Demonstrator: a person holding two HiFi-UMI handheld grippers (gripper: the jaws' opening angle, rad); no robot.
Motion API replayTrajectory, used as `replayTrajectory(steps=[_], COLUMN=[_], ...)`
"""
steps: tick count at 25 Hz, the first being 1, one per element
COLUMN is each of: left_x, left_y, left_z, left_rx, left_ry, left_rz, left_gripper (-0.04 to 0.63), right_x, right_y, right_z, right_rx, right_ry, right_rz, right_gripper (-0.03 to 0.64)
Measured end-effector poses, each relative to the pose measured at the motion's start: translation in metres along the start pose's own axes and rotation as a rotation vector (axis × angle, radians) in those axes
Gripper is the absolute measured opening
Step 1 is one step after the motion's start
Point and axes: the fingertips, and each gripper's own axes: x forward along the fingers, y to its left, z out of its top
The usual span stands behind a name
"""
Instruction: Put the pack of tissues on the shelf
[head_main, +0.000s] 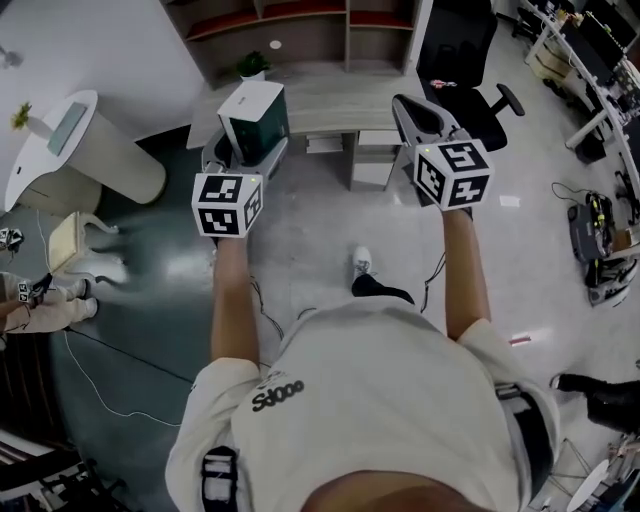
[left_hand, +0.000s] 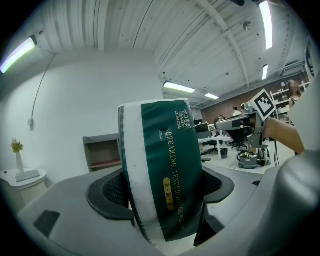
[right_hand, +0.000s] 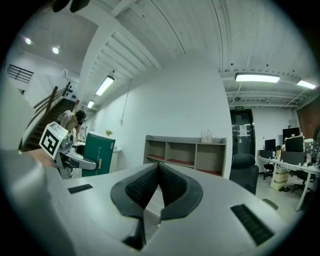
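Observation:
The pack of tissues (head_main: 255, 118) is a dark green block with a white side and top, held upright in the air. My left gripper (head_main: 243, 155) is shut on it, and in the left gripper view the pack (left_hand: 167, 165) fills the gap between the black pads (left_hand: 111, 192). My right gripper (head_main: 412, 108) is held up beside it, shut with nothing between its jaws; its pads (right_hand: 142, 187) meet at the tips. The grey shelf (head_main: 300, 30) with open compartments stands ahead by the wall, also seen as the shelf (right_hand: 185, 154) in the right gripper view.
A black office chair (head_main: 462, 62) stands right of the shelf. A white rounded stand (head_main: 75, 150) with a small plant is at the left. A low grey bench (head_main: 350, 105) lies below the shelf. Cables and equipment (head_main: 600, 240) sit on the floor at the right.

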Motion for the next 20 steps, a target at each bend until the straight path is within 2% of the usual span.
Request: replayTrajectory(steps=[12,20], left_x=[0.172,0.253], left_y=[0.027,0.036], left_z=[0.036,0.036], left_rx=[0.024,0.034], left_ry=[0.069,0.136], left_rz=[0.051,0.075], left_gripper=[0.388,0.388], right_x=[0.116,0.163], right_y=[-0.145,-0.209], right_z=[-0.012,-0.035], right_rx=[0.027,0.051], right_ry=[0.024,0.053], right_rz=[0.060,0.082], right_gripper=[0.006,0.006])
